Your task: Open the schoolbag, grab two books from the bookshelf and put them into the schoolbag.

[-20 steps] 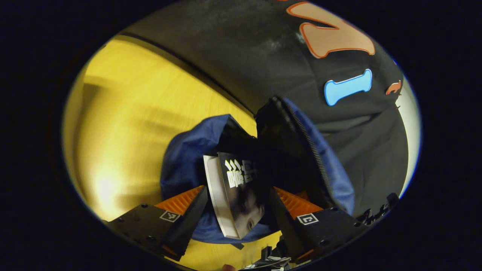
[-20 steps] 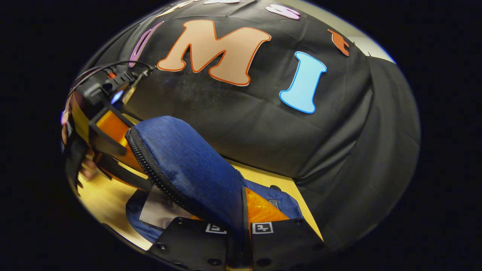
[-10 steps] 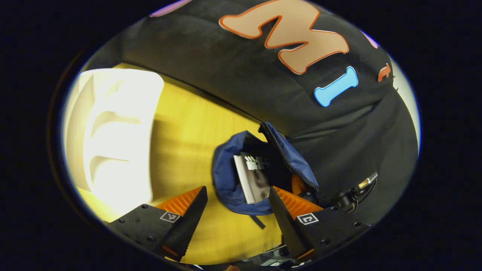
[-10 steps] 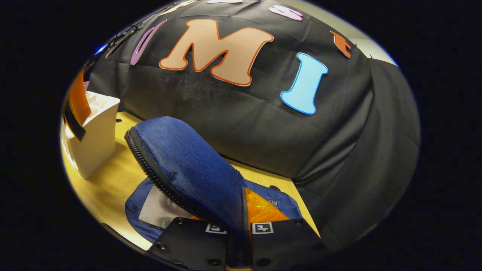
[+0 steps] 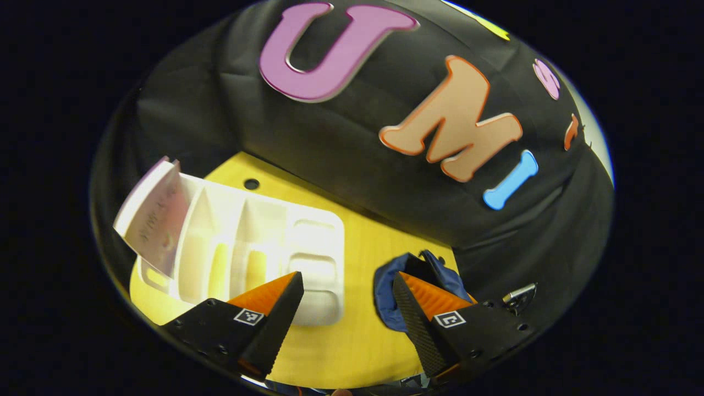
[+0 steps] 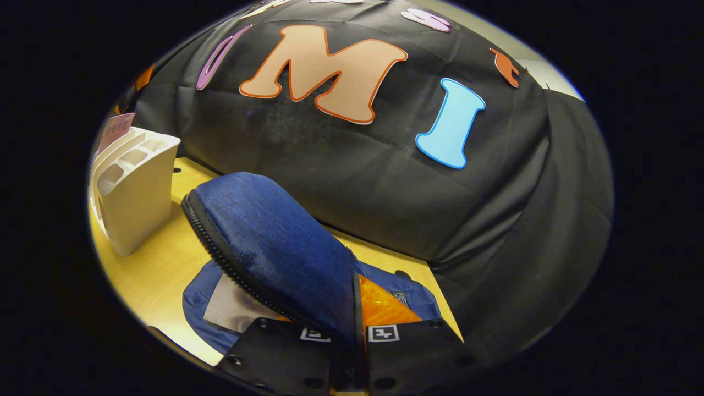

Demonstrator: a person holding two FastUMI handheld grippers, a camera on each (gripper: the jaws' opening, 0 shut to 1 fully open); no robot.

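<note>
While our right hand-held gripper (image 6: 355, 335) pinches the schoolbag's flap (image 6: 275, 242) and holds it lifted, one book (image 6: 234, 311) already lies inside the blue schoolbag (image 6: 410, 302), which rests on the tabletop (image 6: 165, 264) toward the right. We judge the flap soft and limp, so it needs a firm pinch at its zipped edge or it may sag over the opening. Our left hand-held gripper (image 5: 347, 308) is spread wide and empty, facing the white bookshelf (image 5: 258, 242) on the left of the tabletop. A pink book (image 5: 157, 223) leans in its far slot. We expect it to be thin, light and fairly stiff, with a smooth cover that may slip, so we would clamp it across both covers at its exposed upper edge.
</note>
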